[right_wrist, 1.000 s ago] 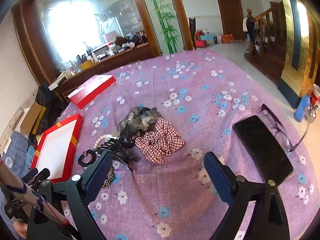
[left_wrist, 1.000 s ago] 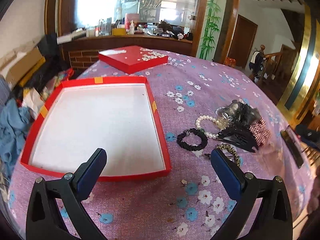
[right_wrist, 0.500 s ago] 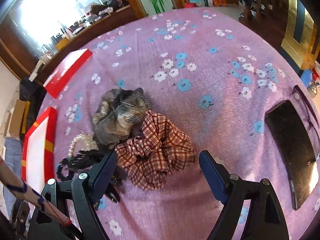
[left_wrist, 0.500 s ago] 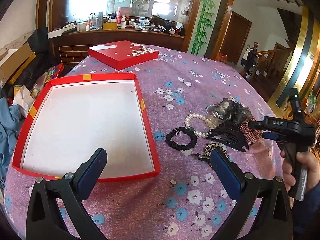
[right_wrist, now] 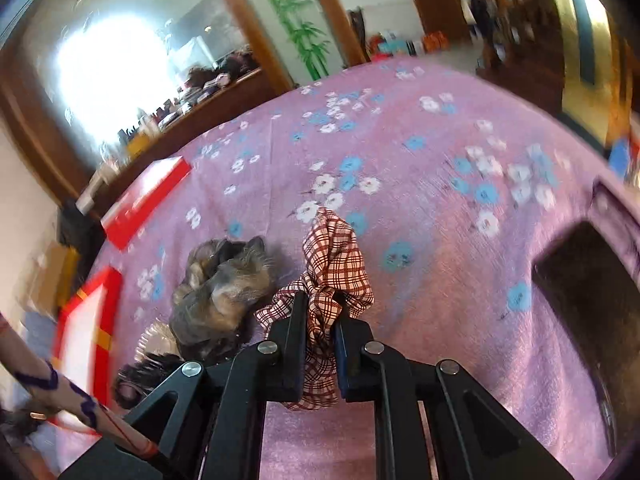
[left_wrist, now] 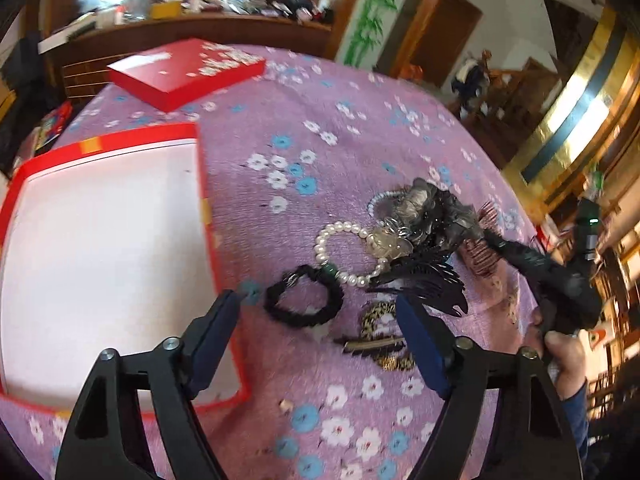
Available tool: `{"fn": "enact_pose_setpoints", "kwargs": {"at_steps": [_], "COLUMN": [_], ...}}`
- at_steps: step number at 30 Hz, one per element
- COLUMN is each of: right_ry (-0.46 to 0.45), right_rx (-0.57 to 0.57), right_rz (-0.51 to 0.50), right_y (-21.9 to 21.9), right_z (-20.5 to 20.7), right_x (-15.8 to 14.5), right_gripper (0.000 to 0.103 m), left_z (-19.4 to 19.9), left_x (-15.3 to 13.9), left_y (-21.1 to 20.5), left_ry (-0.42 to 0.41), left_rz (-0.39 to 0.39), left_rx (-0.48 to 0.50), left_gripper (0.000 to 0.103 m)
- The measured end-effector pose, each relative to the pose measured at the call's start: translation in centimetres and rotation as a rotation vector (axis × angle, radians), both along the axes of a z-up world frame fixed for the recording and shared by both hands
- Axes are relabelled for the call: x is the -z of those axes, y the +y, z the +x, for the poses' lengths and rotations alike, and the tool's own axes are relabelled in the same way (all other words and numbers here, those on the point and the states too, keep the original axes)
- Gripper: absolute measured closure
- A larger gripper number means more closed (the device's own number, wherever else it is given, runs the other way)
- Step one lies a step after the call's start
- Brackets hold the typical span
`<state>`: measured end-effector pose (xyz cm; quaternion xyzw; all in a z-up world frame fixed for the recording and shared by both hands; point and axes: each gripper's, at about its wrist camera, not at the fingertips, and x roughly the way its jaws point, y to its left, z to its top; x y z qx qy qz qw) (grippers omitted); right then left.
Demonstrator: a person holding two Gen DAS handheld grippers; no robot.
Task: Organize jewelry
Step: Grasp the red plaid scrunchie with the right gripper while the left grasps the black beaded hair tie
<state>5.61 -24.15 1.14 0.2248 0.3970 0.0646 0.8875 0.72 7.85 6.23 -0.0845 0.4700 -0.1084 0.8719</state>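
Jewelry lies heaped on the purple flowered worktop (left_wrist: 320,128), right of the open red box (left_wrist: 202,184). The right claw (right_wrist: 320,312), jaws just closed, pinches the plaid scrunchie (right_wrist: 334,260). The left claw (left_wrist: 318,312), jaws partly open after narrowing, hovers around the black bracelet (left_wrist: 304,300), touching nothing.

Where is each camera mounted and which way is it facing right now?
Left wrist: on the left gripper, angled down at the black bracelet; its fingers have just been closing.
Right wrist: on the right gripper, just closed on the plaid scrunchie.
Shared: red box tray, furry scrunchie.
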Motion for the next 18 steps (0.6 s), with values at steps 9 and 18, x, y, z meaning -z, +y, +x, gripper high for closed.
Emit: {"fn": "enact_pose_setpoints", "kwargs": {"at_steps": [9, 18], "right_ry": [-0.012, -0.020], "right_rx": [-0.002, -0.039], "right_rz": [0.072, 0.058], "right_y": [-1.2, -0.2], "right_z": [-0.2, -0.3], "right_x": [-0.3, -0.4], "right_gripper": [0.091, 0.091], "left_z": [3.2, 4.3], "left_x": [2.8, 5.0], "left_y": [-1.4, -1.9], "left_ry": [0.106, 0.113], "left_rz": [0.162, 0.233], "left_rx": [0.055, 0.067], "left_gripper": [0.052, 0.077]}}
